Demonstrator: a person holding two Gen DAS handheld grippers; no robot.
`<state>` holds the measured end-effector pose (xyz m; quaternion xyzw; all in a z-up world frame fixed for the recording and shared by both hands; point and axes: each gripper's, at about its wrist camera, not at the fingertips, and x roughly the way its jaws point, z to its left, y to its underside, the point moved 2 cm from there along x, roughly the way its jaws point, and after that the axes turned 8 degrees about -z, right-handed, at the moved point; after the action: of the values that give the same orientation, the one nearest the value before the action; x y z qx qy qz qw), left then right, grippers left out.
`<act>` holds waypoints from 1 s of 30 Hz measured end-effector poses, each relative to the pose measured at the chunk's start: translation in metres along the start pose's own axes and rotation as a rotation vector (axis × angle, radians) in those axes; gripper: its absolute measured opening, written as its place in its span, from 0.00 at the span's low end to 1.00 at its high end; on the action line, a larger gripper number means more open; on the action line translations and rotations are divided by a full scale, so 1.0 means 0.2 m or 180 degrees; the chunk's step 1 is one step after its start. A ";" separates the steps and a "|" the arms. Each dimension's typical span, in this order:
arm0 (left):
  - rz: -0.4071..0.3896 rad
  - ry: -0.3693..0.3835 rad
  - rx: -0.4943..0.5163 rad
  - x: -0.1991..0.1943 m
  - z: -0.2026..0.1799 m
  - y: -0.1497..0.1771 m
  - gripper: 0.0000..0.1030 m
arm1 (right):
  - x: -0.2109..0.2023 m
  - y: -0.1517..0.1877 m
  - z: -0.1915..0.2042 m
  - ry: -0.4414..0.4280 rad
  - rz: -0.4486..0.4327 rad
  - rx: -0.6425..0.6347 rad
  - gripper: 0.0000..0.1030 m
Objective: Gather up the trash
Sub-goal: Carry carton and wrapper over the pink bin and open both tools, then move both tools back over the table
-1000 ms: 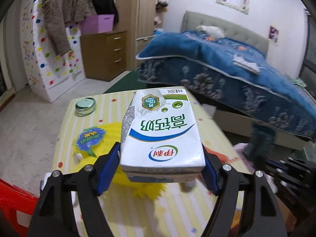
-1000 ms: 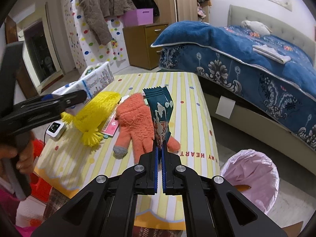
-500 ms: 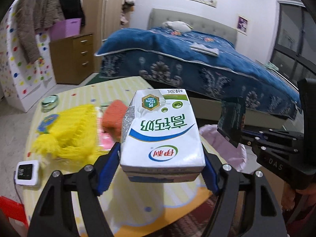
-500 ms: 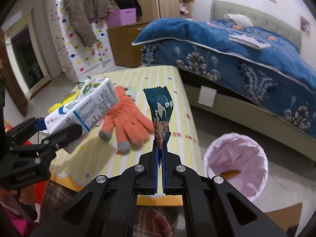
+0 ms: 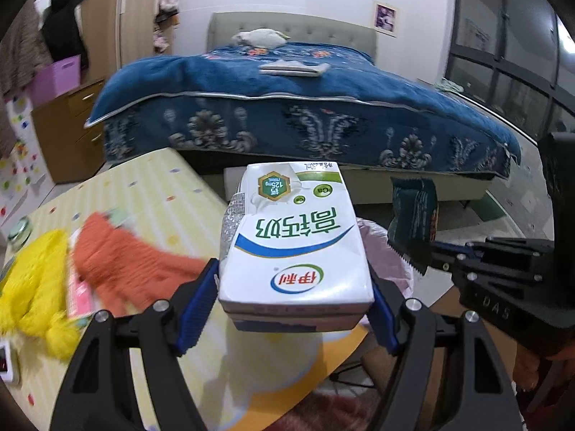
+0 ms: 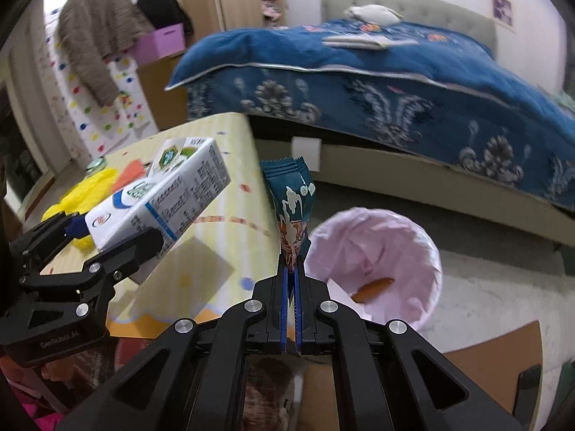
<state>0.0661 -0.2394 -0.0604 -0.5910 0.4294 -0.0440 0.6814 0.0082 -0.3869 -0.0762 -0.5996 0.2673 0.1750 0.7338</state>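
- left gripper [image 5: 294,301] has its blue pads clamped on both sides of a white milk carton [image 5: 293,248], held up over the near edge of the striped table [image 5: 154,194]
- right gripper [image 6: 291,280] is pinched tight on a teal snack wrapper [image 6: 293,208], sticking up just beside the pink-lined trash bin [image 6: 377,262] on the floor
- orange glove [image 5: 122,262] and some yellow fuzzy thing [image 5: 32,287] lie on the table
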 end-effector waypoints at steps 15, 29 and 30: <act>0.0181 0.0363 0.0210 0.44 -0.30 -0.08 0.71 | 0.20 0.01 -0.45 0.0285 0.0123 0.0372 0.03; 0.0164 0.0388 0.0056 0.53 -0.26 -0.14 0.84 | 0.37 0.05 -0.60 0.0281 0.0257 0.0604 0.31; 0.0167 0.0362 0.0038 0.52 -0.25 -0.14 0.84 | 0.35 0.05 -0.60 0.0298 0.0258 0.0594 0.32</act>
<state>0.1128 -0.3447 -0.0883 -0.5721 0.4825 -0.0623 0.6603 0.0364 -0.5053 -0.1422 -0.5249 0.3404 0.1507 0.7654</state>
